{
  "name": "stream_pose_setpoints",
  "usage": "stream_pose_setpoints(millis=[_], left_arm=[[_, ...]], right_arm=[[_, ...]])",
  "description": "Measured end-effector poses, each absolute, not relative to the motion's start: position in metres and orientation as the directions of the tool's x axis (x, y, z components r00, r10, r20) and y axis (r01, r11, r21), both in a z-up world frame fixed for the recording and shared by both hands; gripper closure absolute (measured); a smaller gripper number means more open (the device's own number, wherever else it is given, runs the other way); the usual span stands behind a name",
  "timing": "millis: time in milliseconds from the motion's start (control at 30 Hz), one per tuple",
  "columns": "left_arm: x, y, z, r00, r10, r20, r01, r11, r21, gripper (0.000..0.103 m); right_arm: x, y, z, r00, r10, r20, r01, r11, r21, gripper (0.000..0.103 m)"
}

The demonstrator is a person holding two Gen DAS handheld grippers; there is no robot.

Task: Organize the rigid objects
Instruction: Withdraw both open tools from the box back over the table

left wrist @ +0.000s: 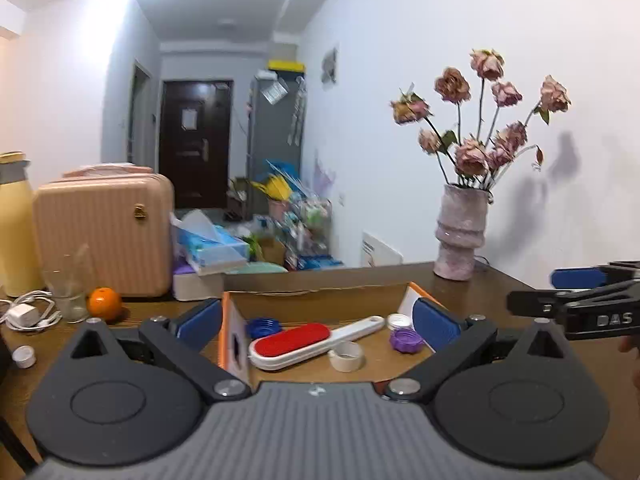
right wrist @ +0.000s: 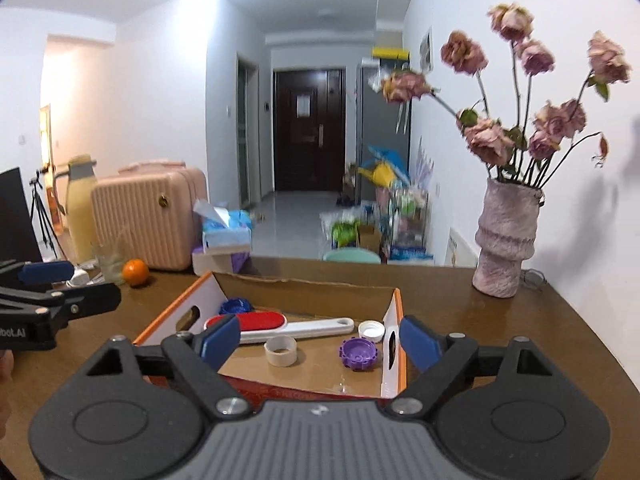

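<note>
A: Now, left wrist view. Landmark: open brown cardboard box with orange edges [left wrist: 320, 300] on the wooden table [left wrist: 500, 292]. Inside it, gathered as sorted items: red-padded white plastic lint brush [left wrist: 304, 340], white tape roll [left wrist: 346, 356], purple ribbed plastic cap [left wrist: 406, 340], blue cap [left wrist: 262, 326], white cap [left wrist: 396, 321].

B: Jaws?

A: Left gripper [left wrist: 318, 320] spread fully wide before the box, nothing between the pads. A small white cap [left wrist: 23, 356] lies left of the box, likely not yet sorted.

B: Right wrist view?

A: Right gripper [right wrist: 320, 340] wide open above the box's near wall, empty, touching nothing. Pink textured vase [right wrist: 506, 240] stands right of the box.
</note>
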State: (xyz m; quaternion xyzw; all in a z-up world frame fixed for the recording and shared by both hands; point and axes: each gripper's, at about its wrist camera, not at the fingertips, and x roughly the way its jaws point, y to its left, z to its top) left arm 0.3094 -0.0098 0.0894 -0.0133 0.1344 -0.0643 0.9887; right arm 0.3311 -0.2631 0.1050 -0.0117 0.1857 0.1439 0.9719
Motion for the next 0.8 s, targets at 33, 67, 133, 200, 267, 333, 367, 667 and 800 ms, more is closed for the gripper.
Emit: stream_pose_setpoints(millis=[33,67,133,200,267,333,367,667,800], left_arm=[[0.303,-0.007,0.086,0.959,-0.126,-0.253,0.117,0.992,-0.051,0.0],[0.298,-0.004,0.083,0.961,-0.127,-0.245,0.115,0.991,-0.063,0.0],[0.292,0.0,0.079,0.959,-0.129,-0.252,0.114,0.991,-0.073,0.0],[0.287,0.002,0.076,0.957,-0.13,-0.258,0.116,0.991,-0.071,0.0],[0.283,0.004,0.075,0.96,-0.124,-0.253,0.113,0.992,-0.056,0.0],[0.278,0.006,0.073,0.962,-0.107,-0.251,0.1,0.994,-0.04,0.0],[0.273,0.007,0.07,0.962,-0.091,-0.256,0.087,0.996,-0.029,0.0],[0.167,0.01,0.01,0.963,0.003,-0.269,0.023,0.996,0.09,0.0],[0.128,0.022,-0.015,0.943,-0.016,-0.332,0.028,0.999,0.033,0.0]], right_arm=[[0.324,-0.263,0.101,0.898,0.278,-0.342,-0.284,0.958,0.033,0.015],[0.317,-0.264,0.098,0.903,0.278,-0.327,-0.282,0.959,0.038,0.015],[0.309,-0.265,0.091,0.907,0.28,-0.313,-0.275,0.959,0.06,0.015],[0.307,-0.266,0.086,0.903,0.282,-0.323,-0.272,0.959,0.078,0.015],[0.306,-0.265,0.082,0.902,0.277,-0.333,-0.265,0.961,0.079,0.015],[0.303,-0.264,0.078,0.902,0.273,-0.335,-0.262,0.962,0.078,0.015],[0.301,-0.264,0.075,0.902,0.267,-0.338,-0.256,0.963,0.077,0.015],[0.211,-0.247,0.019,0.892,0.236,-0.385,-0.271,0.962,-0.038,0.015],[0.163,-0.238,-0.011,0.865,0.263,-0.427,-0.306,0.952,-0.033,0.015]])
